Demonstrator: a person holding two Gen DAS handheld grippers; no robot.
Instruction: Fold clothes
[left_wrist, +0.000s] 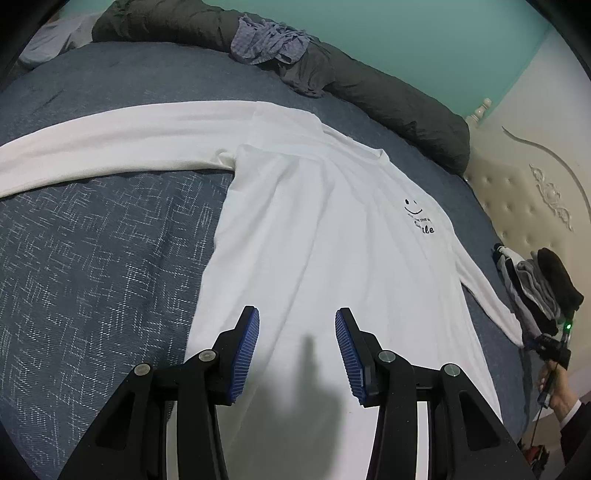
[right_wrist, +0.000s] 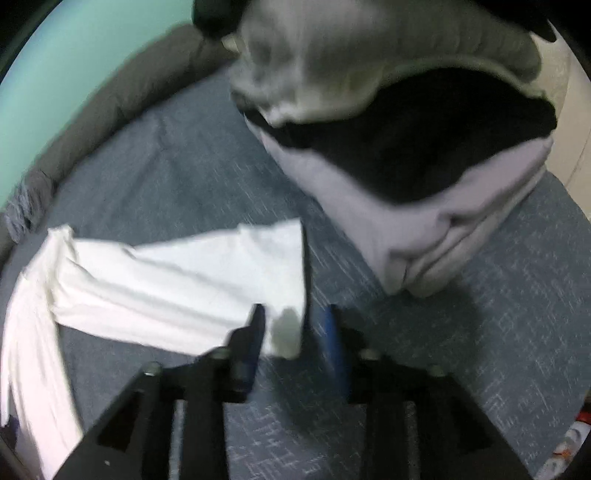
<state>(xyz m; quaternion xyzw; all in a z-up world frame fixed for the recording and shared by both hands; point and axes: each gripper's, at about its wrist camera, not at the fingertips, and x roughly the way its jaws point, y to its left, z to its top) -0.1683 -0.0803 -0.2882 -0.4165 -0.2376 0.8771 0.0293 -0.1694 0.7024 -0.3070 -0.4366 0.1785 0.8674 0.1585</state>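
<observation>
A white long-sleeved shirt (left_wrist: 332, 221) with a small smiley print lies face up and spread flat on the blue bed cover (left_wrist: 92, 258). One sleeve (left_wrist: 110, 147) stretches out to the left. My left gripper (left_wrist: 297, 312) hangs open above the shirt's lower body, with nothing between its blue pads. In the blurred right wrist view the other sleeve (right_wrist: 184, 273) lies across the cover. Its cuff end sits between the spread fingers of my right gripper (right_wrist: 294, 310), and the pads do not press on it.
A stack of folded grey, black and lilac clothes (right_wrist: 406, 166) sits just beyond the cuff, near the cream headboard (left_wrist: 524, 192). A rolled dark quilt (left_wrist: 388, 99) with a checked garment (left_wrist: 266, 40) on it lines the far edge. A person's hand (left_wrist: 554, 391) shows at the right.
</observation>
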